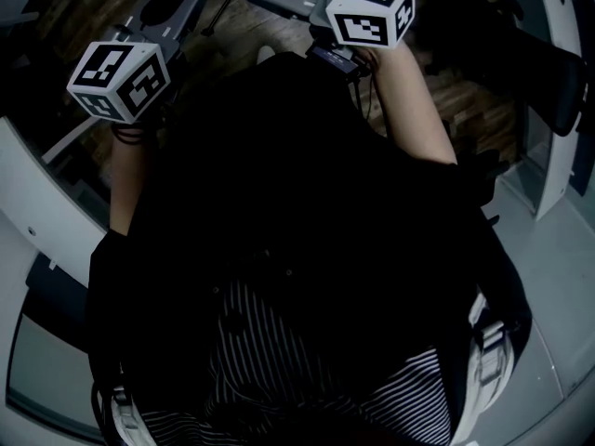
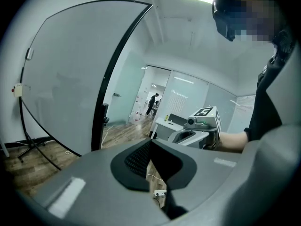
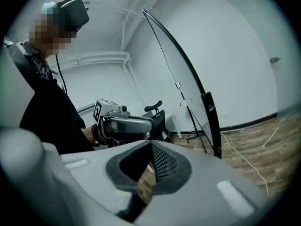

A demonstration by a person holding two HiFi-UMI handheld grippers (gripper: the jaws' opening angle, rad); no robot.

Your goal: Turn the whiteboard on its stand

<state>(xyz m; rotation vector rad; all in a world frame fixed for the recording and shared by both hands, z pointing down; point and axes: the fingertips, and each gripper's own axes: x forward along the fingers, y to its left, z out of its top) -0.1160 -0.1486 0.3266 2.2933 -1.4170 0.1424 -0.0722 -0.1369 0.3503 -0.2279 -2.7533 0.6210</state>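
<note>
The whiteboard stands tall at the left in the left gripper view, its grey face toward me and a black frame edge running down to the wooden floor. In the right gripper view the board shows edge-on, with a black post at its foot. My left gripper is shut with nothing between the pads and stays well short of the board. The right gripper is also shut and empty. Each one appears in the other's view, the right gripper and the left gripper, held side by side in front of the person's body.
Thin black stand legs spread over the wooden floor. A white cable trails across the boards at the right. A power strip lies below the jaws. A white desk and a distant person are beyond glass partitions.
</note>
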